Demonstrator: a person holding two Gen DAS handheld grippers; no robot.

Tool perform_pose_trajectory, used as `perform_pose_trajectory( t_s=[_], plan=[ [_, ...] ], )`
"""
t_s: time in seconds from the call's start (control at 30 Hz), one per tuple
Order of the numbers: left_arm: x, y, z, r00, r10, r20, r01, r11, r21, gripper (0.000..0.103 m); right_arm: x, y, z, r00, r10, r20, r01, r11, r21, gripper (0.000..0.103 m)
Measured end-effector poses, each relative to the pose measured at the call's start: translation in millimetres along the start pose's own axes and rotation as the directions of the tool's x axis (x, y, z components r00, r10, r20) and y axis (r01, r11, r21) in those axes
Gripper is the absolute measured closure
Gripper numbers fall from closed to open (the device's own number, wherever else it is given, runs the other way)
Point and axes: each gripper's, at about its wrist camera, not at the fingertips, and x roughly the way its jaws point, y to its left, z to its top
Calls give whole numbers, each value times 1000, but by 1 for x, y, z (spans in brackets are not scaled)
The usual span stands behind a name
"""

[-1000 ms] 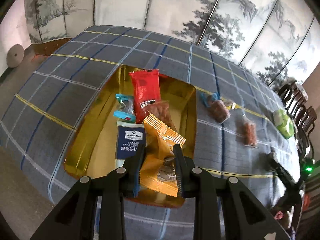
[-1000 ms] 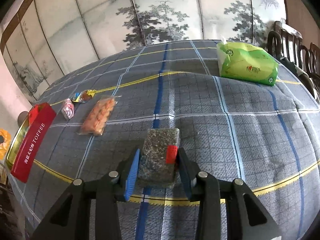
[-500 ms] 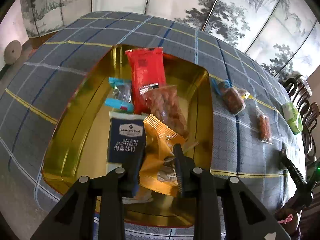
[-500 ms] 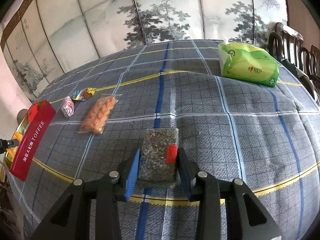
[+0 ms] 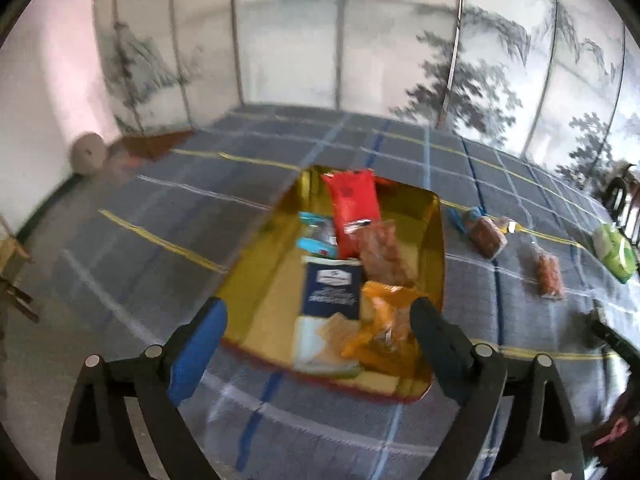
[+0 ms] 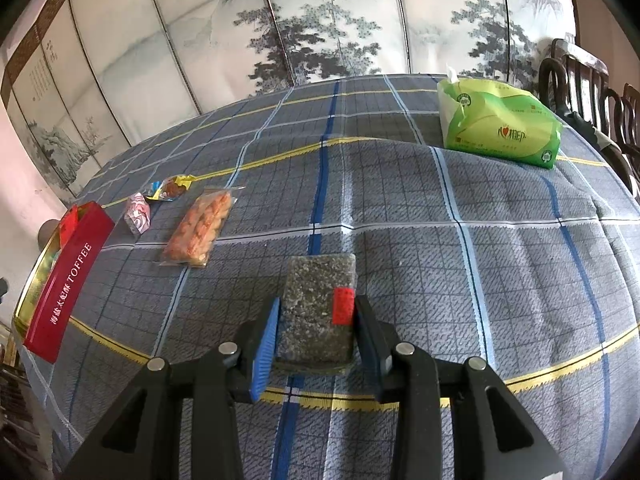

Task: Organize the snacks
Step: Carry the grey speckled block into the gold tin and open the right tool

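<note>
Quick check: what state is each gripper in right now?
Left gripper: open, holding nothing, above the gold tin.
Right gripper: shut on the dark seed bar.

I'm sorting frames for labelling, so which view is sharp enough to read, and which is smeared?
Left wrist view: motion-blurred, so the print on the blue cracker pack in the gold tin is unreadable. Right wrist view: crisp, with "TOFFEE" legible on the red lid and the dark snack bar sharp between the jaws. Both views bend straight lines toward the edges.
</note>
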Motion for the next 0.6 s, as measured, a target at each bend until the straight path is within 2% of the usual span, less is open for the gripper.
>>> perform_pose_trajectory(
  t_s=[0.13,0.33,0.5,0.57,0.6],
  plan=[
    [-20,-1,-23,997,62,51,-65,997,49,13,-3,-2,-2,1000,16,-6,-16,1000,21,66],
    [-29,-5,-52,996,77,50,-82,992,98,12,-13,4,-14,999,50,-15,-50,998,40,66],
    [-31,0,-74,988,137,70,-145,983,117,12,-25,20,-18,996,84,-13,-84,996,22,68],
    [-30,6,-81,986,151,72,-158,983,99,12,-30,31,-17,996,92,-14,-92,996,0,80],
    [-28,12,-86,986,156,66,-161,984,77,12,-31,37,-16,996,87,-16,-87,996,-15,80]
  ],
)
